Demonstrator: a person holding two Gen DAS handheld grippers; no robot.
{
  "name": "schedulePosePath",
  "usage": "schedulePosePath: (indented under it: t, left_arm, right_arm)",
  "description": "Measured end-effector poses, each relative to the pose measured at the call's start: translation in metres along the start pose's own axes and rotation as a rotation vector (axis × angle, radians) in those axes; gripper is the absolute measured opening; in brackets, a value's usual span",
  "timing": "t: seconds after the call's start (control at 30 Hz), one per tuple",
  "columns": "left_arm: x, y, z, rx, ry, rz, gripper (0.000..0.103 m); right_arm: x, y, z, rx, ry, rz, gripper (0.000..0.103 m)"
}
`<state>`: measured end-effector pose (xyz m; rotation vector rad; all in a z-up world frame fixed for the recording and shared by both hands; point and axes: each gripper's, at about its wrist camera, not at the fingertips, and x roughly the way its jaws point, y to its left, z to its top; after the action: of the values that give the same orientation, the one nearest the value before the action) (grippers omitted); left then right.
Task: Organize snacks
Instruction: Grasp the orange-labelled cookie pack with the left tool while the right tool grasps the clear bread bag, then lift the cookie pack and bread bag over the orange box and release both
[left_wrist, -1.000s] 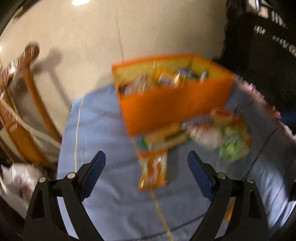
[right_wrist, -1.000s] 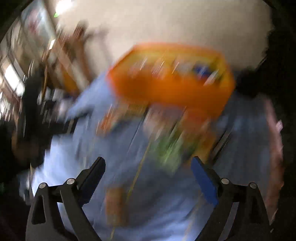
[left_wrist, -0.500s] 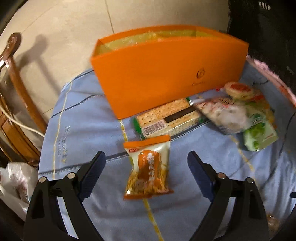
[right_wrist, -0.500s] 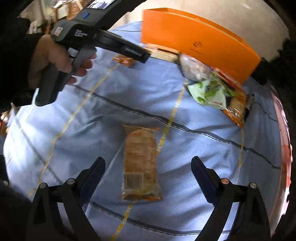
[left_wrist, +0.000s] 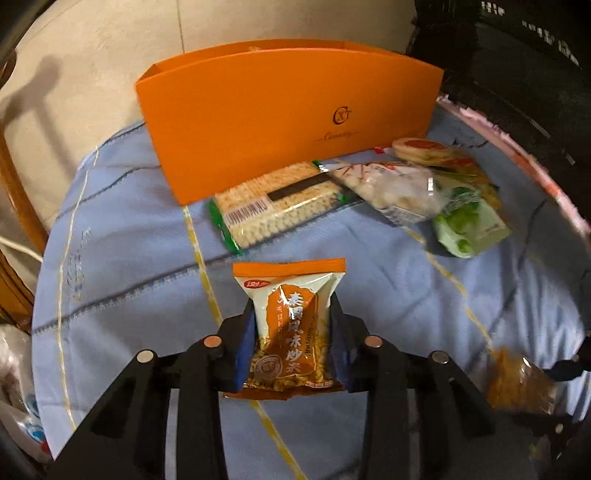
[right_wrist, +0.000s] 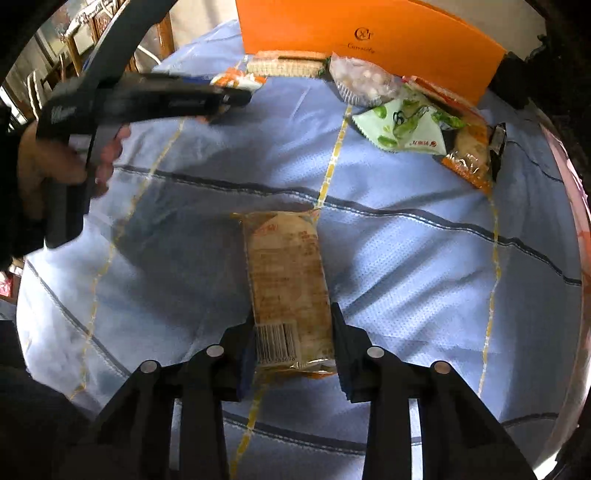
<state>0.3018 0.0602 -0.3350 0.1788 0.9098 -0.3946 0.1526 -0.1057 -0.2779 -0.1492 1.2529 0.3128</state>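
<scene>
An orange-and-white snack packet lies on the blue cloth between the fingers of my left gripper. Its jaws are closing and the pads touch the packet's two sides. In the right wrist view a long clear-wrapped biscuit packet lies lengthwise on the cloth. My right gripper is closing on its barcode end, pads against both sides. The orange cardboard box stands upright at the back of the table; its inside is hidden from here.
In front of the box lie a cracker pack, a white puffed-snack bag, a green packet and a round biscuit pack. A hand holds the left gripper's handle. The blue tablecloth ends at a pink rim. A wooden chair stands at the left.
Both grippers came down onto the cloth and went from wide open to narrow, the left around the orange packet, the right around the long biscuit packet.
</scene>
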Motion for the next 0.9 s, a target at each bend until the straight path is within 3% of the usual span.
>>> schedulePosePath:
  t: [0.17,0.43,0.7,0.9]
  left_arm:
    - [-0.028,0.000,-0.004,-0.061,-0.037,-0.063,0.034]
    - [-0.069,-0.002,-0.001,-0.094,-0.074,-0.079,0.034]
    - [-0.107,0.006,0.023,-0.118,-0.142,-0.063,0.034]
    - [-0.133,0.007,0.062,-0.101,-0.218,-0.047,0.034]
  right_arm:
    - [-0.028,-0.013,0.004,0.020,-0.045,0.028,0.035]
    - [-0.061,-0.024,0.019,0.021,-0.109,0.041,0.035]
    - [-0.107,-0.043,0.063,0.040,-0.229,0.036,0.035]
    - [-0.152,-0.077,0.115,0.062,-0.329,0.020,0.035]
